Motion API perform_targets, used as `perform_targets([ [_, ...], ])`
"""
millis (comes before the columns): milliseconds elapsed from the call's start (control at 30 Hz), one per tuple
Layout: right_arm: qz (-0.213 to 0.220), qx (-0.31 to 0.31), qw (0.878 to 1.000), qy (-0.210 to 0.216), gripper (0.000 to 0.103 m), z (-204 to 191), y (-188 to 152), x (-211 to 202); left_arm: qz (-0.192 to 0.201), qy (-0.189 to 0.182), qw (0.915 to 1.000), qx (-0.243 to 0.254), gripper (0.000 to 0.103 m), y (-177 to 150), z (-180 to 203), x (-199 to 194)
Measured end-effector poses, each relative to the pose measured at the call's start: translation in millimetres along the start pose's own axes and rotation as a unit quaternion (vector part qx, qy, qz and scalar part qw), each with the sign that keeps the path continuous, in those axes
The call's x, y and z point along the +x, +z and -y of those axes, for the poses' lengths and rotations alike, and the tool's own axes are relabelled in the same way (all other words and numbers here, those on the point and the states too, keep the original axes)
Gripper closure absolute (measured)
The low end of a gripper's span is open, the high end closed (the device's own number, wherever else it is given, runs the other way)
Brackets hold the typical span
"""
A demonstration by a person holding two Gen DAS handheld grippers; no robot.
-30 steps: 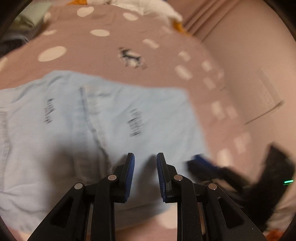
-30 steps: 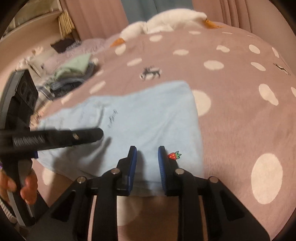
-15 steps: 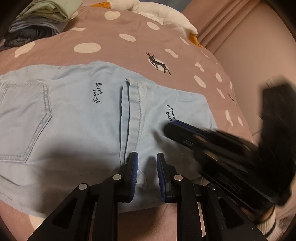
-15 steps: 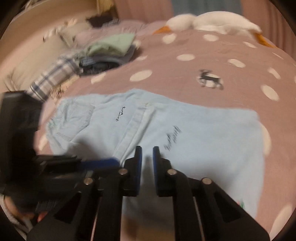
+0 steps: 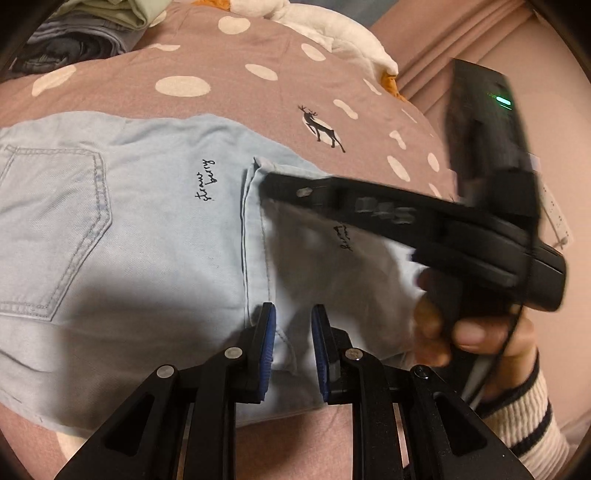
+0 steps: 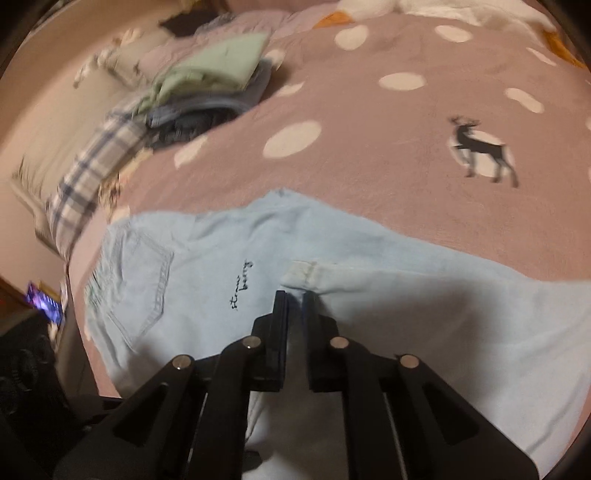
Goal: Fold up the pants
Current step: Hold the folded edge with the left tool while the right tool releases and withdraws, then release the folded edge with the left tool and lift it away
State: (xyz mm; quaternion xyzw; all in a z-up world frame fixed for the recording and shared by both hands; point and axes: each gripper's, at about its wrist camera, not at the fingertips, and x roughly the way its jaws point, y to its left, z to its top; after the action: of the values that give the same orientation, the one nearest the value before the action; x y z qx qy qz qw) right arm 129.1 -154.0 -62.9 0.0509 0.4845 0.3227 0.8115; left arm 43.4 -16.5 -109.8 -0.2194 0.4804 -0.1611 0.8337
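Note:
Light blue pants (image 5: 147, 236) lie folded flat on a brown dotted bedspread (image 5: 258, 96), the leg hem folded over them near the middle. My left gripper (image 5: 293, 332) is open, its fingers astride the near end of the hem. My right gripper (image 6: 295, 306) reaches across the pants and also shows in the left wrist view (image 5: 280, 184); its jaws stand narrowly apart at the far end of the hem (image 6: 306, 271). Whether cloth lies between them is unclear. The back pocket (image 6: 144, 280) lies to the left.
A stack of folded clothes (image 6: 207, 85) sits at the far left of the bed. A plaid cloth (image 6: 92, 173) hangs at the bed's left edge. A white plush toy (image 5: 332, 33) lies at the far end. Pink curtains (image 5: 443, 40) hang at the right.
My right gripper has swung across the pants from right to left and now sits at the hem's far end. My left gripper has stayed at the hem's near end.

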Motion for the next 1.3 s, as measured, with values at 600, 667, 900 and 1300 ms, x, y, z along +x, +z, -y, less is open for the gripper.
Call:
perform_targets([
  [600,-0.015,-0.04,0.998,-0.039,0.092,-5.9,-120.1,-74.2,-0.001,-0.003,1.0,-0.004,0.083,-0.4,-2.4,-1.6],
  [667,0.005,-0.021,0.999,-0.024,0.092,-0.6,-120.1,-87.6,-0.002,-0.016,0.9998,-0.008,0.083,1.4,-2.7,-8.6],
  [900,0.09,0.053,0.993,-0.051,0.089,38.1,-106.8,-115.9,0.038,-0.045,0.9982,0.011,0.082,36.5,8.5,-23.8],
  [1300,0.091,0.089,0.99,-0.058,0.089,57.0,-107.9,-102.3,0.017,-0.018,0.9986,-0.046,0.082,81.9,-21.8,45.1],
])
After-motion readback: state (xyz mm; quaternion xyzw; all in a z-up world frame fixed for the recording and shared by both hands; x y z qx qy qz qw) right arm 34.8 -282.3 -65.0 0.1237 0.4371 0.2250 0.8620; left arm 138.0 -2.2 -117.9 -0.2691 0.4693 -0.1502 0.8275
